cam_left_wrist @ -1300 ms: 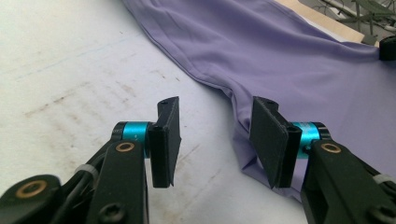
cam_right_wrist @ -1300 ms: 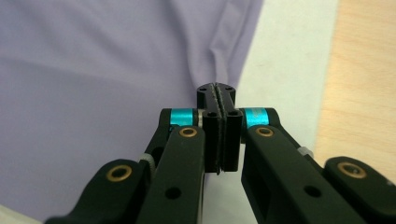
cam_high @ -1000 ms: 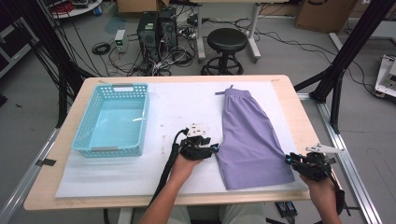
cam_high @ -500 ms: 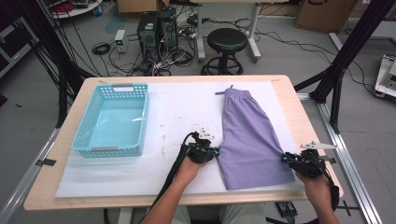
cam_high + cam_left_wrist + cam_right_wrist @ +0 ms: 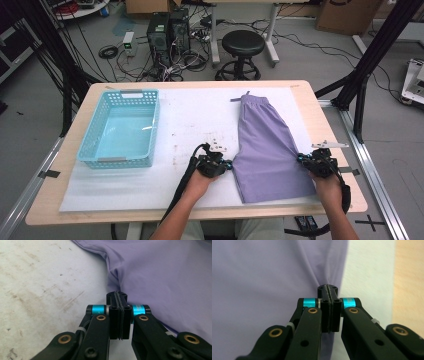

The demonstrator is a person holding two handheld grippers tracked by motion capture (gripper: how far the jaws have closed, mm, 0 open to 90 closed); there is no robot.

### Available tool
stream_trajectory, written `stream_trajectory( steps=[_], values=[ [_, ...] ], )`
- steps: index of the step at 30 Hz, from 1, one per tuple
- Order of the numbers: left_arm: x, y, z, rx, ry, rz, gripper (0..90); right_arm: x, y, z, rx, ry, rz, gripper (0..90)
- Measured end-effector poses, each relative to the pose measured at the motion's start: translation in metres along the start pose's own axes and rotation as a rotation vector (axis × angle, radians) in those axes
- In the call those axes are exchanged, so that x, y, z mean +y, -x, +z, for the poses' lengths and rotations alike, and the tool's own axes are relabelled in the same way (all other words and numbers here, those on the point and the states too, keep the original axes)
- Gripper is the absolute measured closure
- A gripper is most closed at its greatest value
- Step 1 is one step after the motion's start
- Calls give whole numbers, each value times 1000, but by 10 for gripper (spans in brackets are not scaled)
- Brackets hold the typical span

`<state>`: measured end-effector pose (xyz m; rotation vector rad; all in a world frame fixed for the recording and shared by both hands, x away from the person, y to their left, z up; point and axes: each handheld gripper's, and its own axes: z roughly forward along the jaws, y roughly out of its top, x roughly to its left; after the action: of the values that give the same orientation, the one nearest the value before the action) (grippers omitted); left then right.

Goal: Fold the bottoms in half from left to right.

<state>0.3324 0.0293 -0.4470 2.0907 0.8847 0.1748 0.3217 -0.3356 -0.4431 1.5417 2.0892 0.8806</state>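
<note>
Where both forearms reach in, each tool (image 5: 231,164) (image 5: 300,158) pinching purple shorts (image 5: 265,145).

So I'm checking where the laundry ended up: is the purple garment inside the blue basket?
No, the purple garment lies flat on the table's white mat, apart from the blue basket.

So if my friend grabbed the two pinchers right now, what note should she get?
Left gripper: shut, pinching the left edge of the purple shorts.
Right gripper: shut, pinching their right edge; its jaws have just closed.
Shorts lie flat on the white mat, waistband at the far end. Blue basket sits empty to the left.
Done: both edges gripped.
Left: probably fold the shorts and put them in the basket.
</note>
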Motion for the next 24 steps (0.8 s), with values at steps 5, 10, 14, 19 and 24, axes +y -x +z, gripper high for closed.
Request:
stream_trajectory(
  steps=[5,10,14,19,24],
  values=[
    [1,-5,-7,15,59,-50,795,1,6,-9,-7,41,29,791],
    [4,-9,-2,11,98,-109,593,7,8,-6,11,54,38,759],
    [5,-6,9,-15,72,-107,568,10,3,7,18,18,27,694],
    [5,3,15,-12,30,-52,743,8,6,10,-3,-1,54,793],
    [5,4,10,-9,-5,-47,886,8,8,8,25,-13,68,896]
  ],
)
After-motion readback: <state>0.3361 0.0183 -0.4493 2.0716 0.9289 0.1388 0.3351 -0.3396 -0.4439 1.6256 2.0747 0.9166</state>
